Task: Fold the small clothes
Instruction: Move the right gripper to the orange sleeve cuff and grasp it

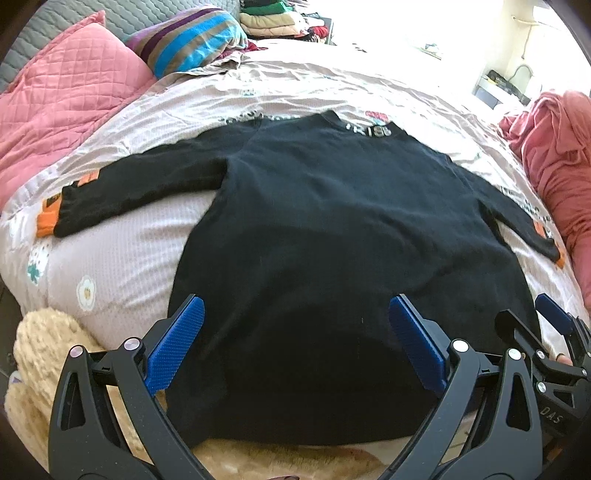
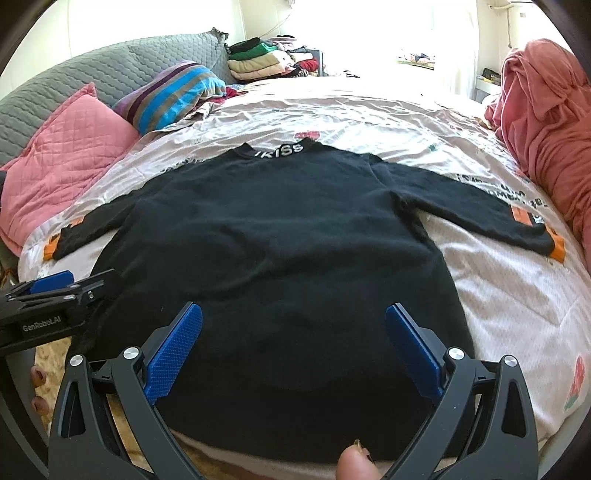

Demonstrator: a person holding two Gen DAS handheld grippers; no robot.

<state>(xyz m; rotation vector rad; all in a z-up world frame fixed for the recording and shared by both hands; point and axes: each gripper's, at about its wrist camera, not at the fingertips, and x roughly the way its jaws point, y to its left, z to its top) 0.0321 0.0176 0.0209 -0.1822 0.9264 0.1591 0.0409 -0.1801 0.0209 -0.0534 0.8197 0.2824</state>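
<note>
While black sweater (image 1: 332, 229) lies flat on bed, left gripper (image 1: 295, 347) and right gripper (image 2: 293, 349) hover over hem, both wide apart, holding nothing.

A wide bed (image 2: 369, 110) spread with a pale pink, flower-printed quilt fills the room, backed by a grey quilted headboard (image 2: 92, 77); a pink quilted pillow (image 2: 70, 158) lies beside a blue-and-purple striped blanket roll (image 2: 173, 96), a stack of folded clothes (image 2: 266, 61) sits behind, and hard daylight bleaches the far window (image 2: 406, 33)
</note>
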